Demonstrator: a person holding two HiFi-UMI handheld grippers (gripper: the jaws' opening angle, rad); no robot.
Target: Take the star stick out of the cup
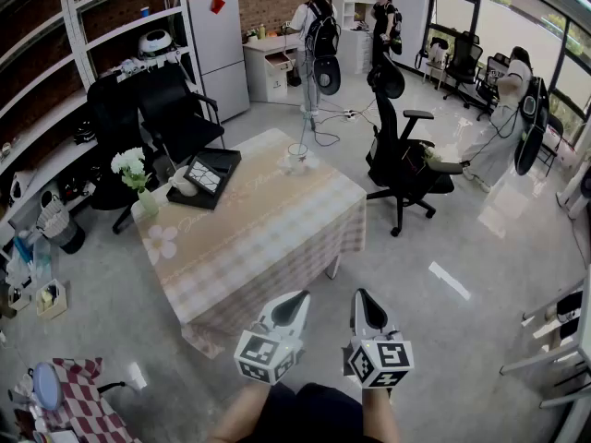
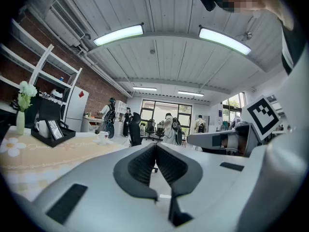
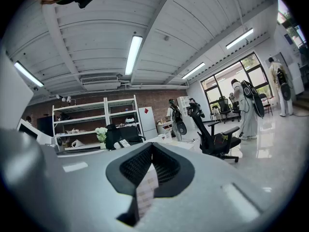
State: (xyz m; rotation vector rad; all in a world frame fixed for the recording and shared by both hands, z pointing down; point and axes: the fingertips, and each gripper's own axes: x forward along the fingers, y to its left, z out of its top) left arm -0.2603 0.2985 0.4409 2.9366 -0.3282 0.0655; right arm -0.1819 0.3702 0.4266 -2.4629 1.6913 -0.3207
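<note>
Step up to the table (image 1: 277, 238) ahead: the cup (image 1: 296, 159) stands at its far edge, well beyond the left gripper (image 1: 297, 299) and right gripper (image 1: 363, 295), star stick too small to see. Both are pressed together, empty; black tray (image 1: 211, 175) and flower vase (image 1: 146, 201) sit ahead-left, off the path

Tray (image 1: 208, 175) lies left of the cup (image 1: 296, 158) (both on the table (image 1: 268, 238)).

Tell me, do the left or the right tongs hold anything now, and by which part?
Nothing is held. The left tongs and the right tongs are both shut, jaws together, with nothing between them.
</note>
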